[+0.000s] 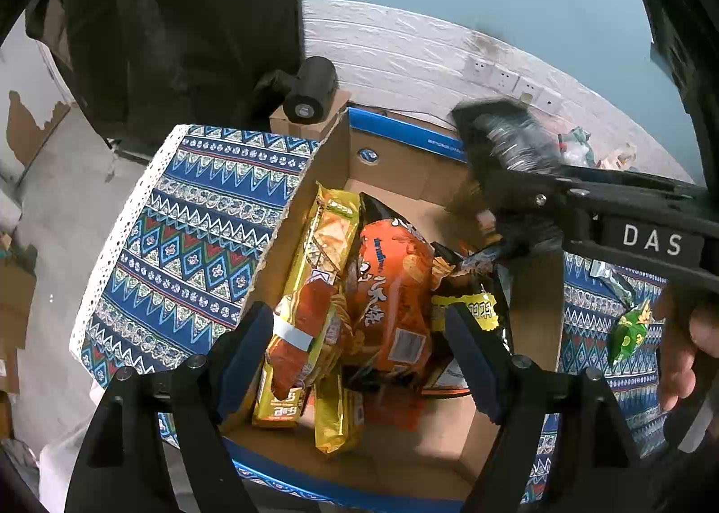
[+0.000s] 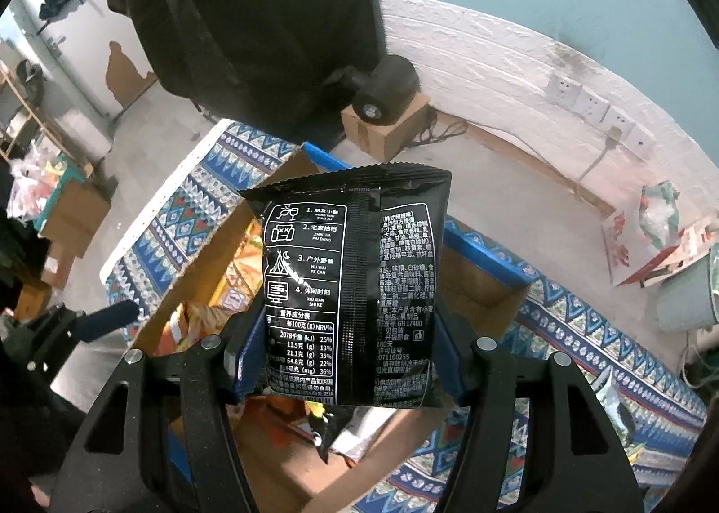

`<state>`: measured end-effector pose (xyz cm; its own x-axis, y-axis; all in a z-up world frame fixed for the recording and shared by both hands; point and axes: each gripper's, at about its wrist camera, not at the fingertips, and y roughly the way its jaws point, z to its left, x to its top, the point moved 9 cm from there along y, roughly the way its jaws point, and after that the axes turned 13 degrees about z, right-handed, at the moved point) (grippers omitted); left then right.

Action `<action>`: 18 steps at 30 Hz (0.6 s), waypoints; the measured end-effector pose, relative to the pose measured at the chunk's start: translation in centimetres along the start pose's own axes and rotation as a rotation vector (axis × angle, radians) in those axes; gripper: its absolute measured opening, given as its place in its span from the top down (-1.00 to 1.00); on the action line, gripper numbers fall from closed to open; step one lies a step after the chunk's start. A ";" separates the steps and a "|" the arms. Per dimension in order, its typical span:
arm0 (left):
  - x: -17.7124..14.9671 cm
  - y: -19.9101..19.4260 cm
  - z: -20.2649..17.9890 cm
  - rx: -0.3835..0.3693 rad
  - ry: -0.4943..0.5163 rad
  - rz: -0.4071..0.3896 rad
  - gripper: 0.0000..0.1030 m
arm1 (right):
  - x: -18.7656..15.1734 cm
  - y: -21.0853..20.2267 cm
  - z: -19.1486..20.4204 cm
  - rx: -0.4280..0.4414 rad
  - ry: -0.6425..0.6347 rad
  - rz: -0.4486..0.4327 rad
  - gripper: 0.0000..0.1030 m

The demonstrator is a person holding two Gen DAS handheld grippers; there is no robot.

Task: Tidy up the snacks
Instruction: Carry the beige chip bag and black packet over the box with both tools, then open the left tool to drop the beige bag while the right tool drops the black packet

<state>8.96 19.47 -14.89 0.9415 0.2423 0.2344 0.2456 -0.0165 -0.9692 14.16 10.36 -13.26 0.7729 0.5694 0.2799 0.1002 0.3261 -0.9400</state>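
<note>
A cardboard box (image 1: 400,176) with blue trim sits on a patterned cloth and holds several snack packs: a gold pack (image 1: 314,288), an orange bag (image 1: 395,288) and dark packs (image 1: 467,283). My left gripper (image 1: 359,355) is open and empty just above the box's near side. My right gripper (image 2: 346,360) is shut on a black snack bag (image 2: 350,288), held upright above the box (image 2: 485,288). In the left wrist view the right gripper and the blurred black bag (image 1: 508,144) are over the box's far right corner.
Blue patterned tablecloth (image 1: 188,225) covers the table. Green snack packets (image 1: 629,333) lie on the cloth right of the box. A black cylinder on a small carton (image 1: 310,90) stands behind. A wall with power sockets (image 2: 593,104) is beyond.
</note>
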 end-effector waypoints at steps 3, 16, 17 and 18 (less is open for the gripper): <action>0.0 0.1 -0.2 0.009 0.007 0.006 -0.56 | 0.0 -0.1 0.0 0.012 0.000 -0.003 -0.55; -0.6 -0.4 -3.4 0.004 0.077 -0.007 -0.56 | -2.2 -2.4 -4.8 -0.058 0.094 -0.033 -0.58; -0.7 -0.4 -3.8 0.003 0.086 -0.011 -0.56 | -2.5 -2.5 -5.4 -0.064 0.105 -0.031 -0.58; -0.7 -0.5 -4.1 0.003 0.091 -0.014 -0.56 | -2.8 -2.7 -5.9 -0.069 0.116 -0.029 -0.58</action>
<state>9.12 15.29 -14.22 0.9551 0.1530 0.2538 0.2584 -0.0111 -0.9660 15.39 3.42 -12.71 0.8358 0.4685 0.2863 0.1632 0.2860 -0.9442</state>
